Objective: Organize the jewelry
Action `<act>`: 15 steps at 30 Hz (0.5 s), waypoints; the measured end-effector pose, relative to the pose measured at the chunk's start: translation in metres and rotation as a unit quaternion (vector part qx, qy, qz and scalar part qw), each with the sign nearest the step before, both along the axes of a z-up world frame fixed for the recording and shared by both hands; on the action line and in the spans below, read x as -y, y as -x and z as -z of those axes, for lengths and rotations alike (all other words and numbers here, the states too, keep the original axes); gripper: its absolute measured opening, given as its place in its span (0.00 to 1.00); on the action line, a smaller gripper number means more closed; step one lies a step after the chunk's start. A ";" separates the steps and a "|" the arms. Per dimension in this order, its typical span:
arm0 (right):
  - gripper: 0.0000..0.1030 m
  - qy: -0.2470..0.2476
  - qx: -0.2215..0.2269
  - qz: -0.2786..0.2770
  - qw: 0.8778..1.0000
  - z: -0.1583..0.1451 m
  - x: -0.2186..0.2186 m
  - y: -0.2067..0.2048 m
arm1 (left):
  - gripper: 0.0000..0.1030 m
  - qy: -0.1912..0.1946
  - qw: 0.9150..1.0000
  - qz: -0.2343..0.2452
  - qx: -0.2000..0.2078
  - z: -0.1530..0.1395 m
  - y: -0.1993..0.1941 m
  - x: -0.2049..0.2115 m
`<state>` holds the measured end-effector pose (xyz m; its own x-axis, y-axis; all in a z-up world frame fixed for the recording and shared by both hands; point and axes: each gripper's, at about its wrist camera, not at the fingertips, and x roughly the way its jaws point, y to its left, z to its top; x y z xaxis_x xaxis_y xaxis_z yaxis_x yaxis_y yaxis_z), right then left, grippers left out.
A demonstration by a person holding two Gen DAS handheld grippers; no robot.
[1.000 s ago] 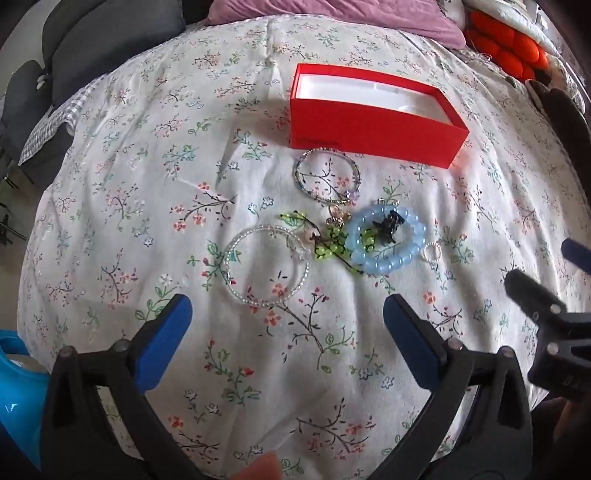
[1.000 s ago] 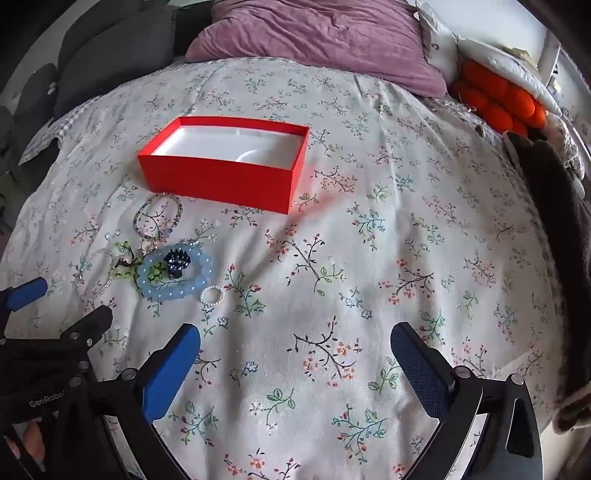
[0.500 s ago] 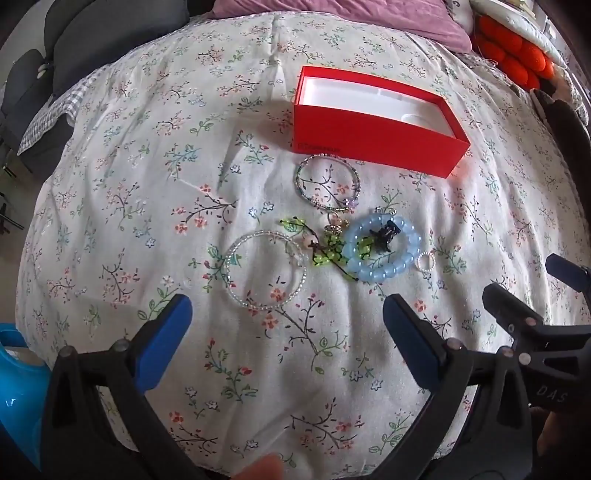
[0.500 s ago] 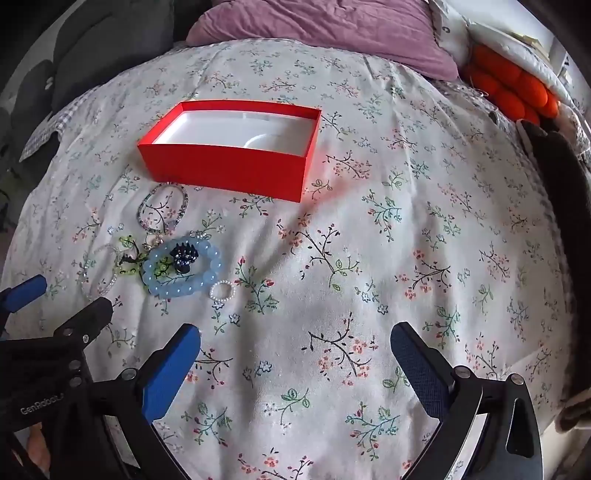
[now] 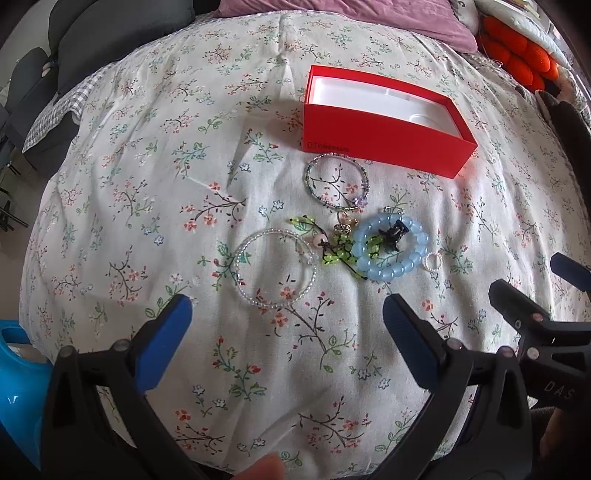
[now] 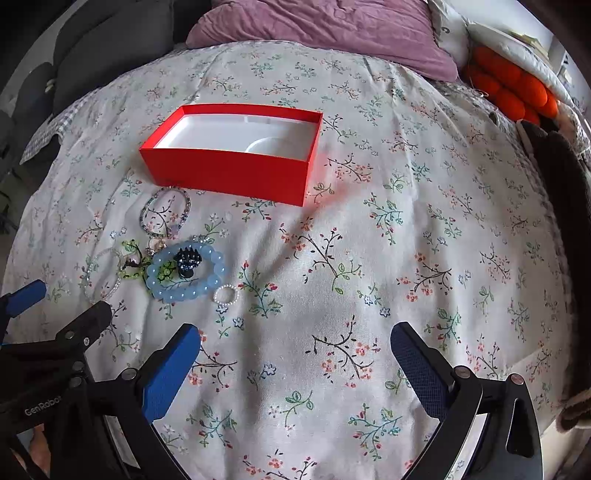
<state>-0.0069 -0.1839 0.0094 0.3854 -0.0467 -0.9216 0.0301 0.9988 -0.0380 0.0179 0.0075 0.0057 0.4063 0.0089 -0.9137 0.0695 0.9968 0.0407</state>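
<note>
An open red box (image 5: 388, 144) with a white lining stands on the floral bedspread; it also shows in the right wrist view (image 6: 229, 173). In front of it lies jewelry: a thin beaded bracelet (image 5: 314, 170), a clear bead bracelet (image 5: 240, 280), green beads (image 5: 338, 251), a light blue bead bracelet (image 5: 391, 273) around a dark clip (image 5: 392, 234), and a small pearl ring (image 5: 425, 264). My left gripper (image 5: 288, 343) is open and empty, just short of the clear bracelet. My right gripper (image 6: 295, 365) is open and empty, to the right of the pearl ring (image 6: 218, 301).
A purple pillow (image 6: 332, 33) lies at the head of the bed. Orange cushions (image 6: 513, 88) and dark fabric (image 6: 561, 192) lie at the right edge. A dark sofa (image 5: 92, 37) stands at the back left. A blue plastic object (image 5: 18, 373) is at the near left.
Both grippers have drawn back a little from the bed; the box and jewelry sit farther off and more central in both views. Nothing was picked up.
</note>
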 end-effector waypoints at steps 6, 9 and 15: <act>1.00 0.000 -0.001 0.000 1.000 0.000 -0.001 -0.001 | 1.00 -0.001 1.000 0.001 -0.003 0.000 0.001 -0.001; 1.00 0.000 -0.001 -0.001 1.000 0.000 -0.001 -0.001 | 1.00 0.000 1.000 0.003 -0.002 -0.001 0.001 -0.002; 1.00 0.000 -0.001 -0.001 1.000 0.000 -0.001 -0.001 | 1.00 0.002 1.000 0.002 -0.001 -0.003 0.002 -0.003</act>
